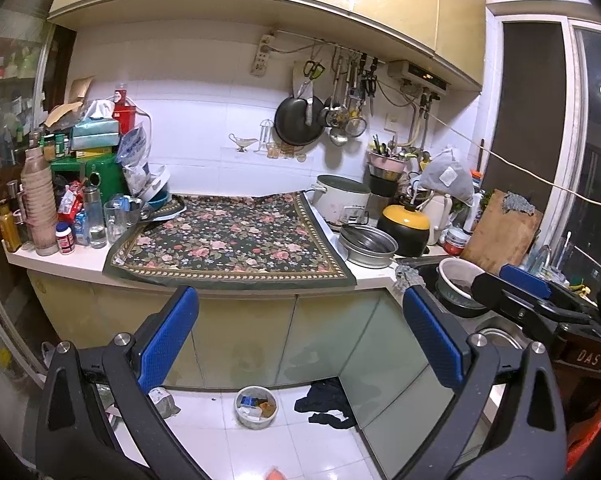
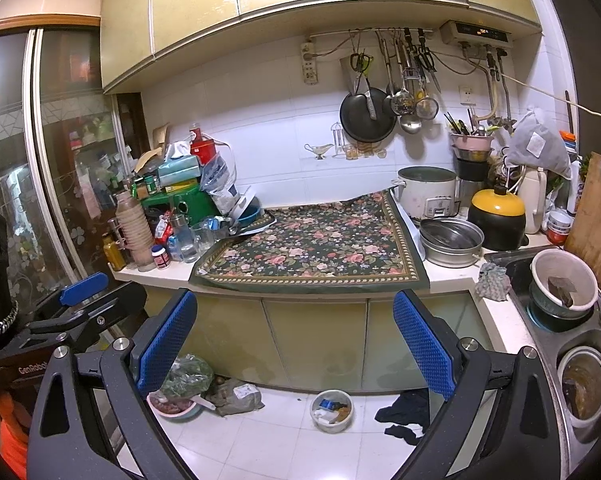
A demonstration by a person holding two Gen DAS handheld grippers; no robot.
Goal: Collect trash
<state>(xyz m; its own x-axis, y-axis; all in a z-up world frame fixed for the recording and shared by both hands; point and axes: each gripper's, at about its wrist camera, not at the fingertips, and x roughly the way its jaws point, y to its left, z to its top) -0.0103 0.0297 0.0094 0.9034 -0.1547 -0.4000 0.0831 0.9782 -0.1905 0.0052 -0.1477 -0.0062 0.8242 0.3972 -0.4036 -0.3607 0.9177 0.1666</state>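
- While both wrist cameras are looking toward the kitchen counter, the left gripper (image 1: 300, 336) is hanging in the air with its blue-padded fingers (image 1: 168, 336) spread wide and holding nothing.
- The right gripper (image 2: 296, 340) is hanging beside it in the same way, fingers (image 2: 424, 344) spread wide and empty; each gripper is showing at the edge of the other's view.
- On the white tiled floor (image 2: 268, 448), below the grippers, a small white bowl (image 2: 332, 410) holding scraps and a blue wrapper is sitting just in front of the cabinet doors.
- A dark crumpled cloth (image 2: 404, 412) is lying on the floor to the right of that bowl, near the corner of the cabinets.
- To the left, a pink bowl (image 2: 174, 404) with a spoon is standing beside a bag of greens (image 2: 188, 376) and a grey crumpled bag (image 2: 236, 396), all against the cabinet base.
- Above, a floral cloth (image 2: 312, 248) is covering the middle of the counter and hanging over its front edge.
- A steel pot (image 2: 452, 242) is sitting just off the cloth's right edge, with a yellow-lidded black pot (image 2: 498, 216) behind it.
- At the counter's left end, bottles, glasses and a green box (image 2: 180, 202) are crowding together.
- At the right end, a white colander (image 2: 564, 284) is resting in the sink (image 2: 548, 344).
- On the back wall, a black pan (image 2: 366, 116) is hanging with ladles beside it.
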